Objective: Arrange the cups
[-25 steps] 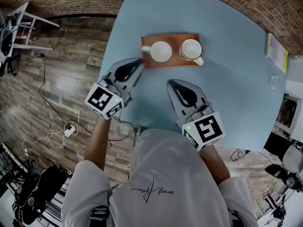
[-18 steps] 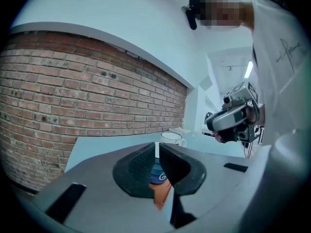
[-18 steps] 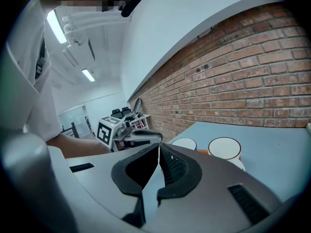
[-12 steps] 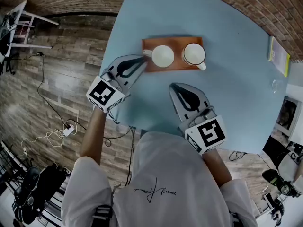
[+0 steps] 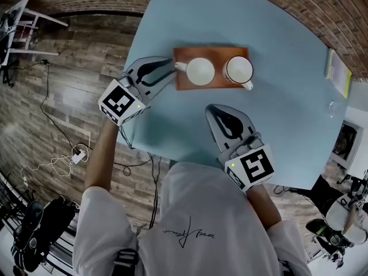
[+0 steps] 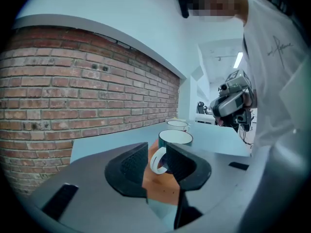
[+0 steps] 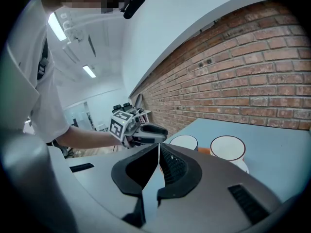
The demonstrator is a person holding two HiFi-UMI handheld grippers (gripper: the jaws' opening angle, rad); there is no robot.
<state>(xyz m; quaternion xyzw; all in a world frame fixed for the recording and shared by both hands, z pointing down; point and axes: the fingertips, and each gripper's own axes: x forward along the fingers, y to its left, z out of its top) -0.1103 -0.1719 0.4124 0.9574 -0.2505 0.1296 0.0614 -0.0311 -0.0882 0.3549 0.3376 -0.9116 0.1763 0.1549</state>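
Two white cups stand on a brown tray point(image 5: 211, 86) on the light blue table point(image 5: 282, 45): the left cup point(image 5: 200, 71) point(image 6: 175, 138) and the right cup point(image 5: 238, 69) point(image 6: 177, 125). My left gripper point(image 5: 171, 71) point(image 6: 155, 152) is at the tray's left end and its jaws have just been opening. The left cup's handle point(image 6: 156, 160) stands between them with a gap to the left pad. My right gripper point(image 5: 213, 109) point(image 7: 158, 152) is shut and empty, over bare table just below the tray. Both cups point(image 7: 183, 142) point(image 7: 227, 148) lie beyond its tips.
A yellow-edged book point(image 5: 338, 68) lies at the table's right edge, with a small clear glass point(image 5: 334, 104) below it. The table's left edge runs just under my left gripper. Cables point(image 5: 63, 163) trail on the wooden floor at left. A brick wall point(image 6: 73, 91) stands behind the table.
The left gripper's jaws have parted around the left cup's handle, and that gripper has shifted a little up and left in the head view. The right gripper has stayed put.
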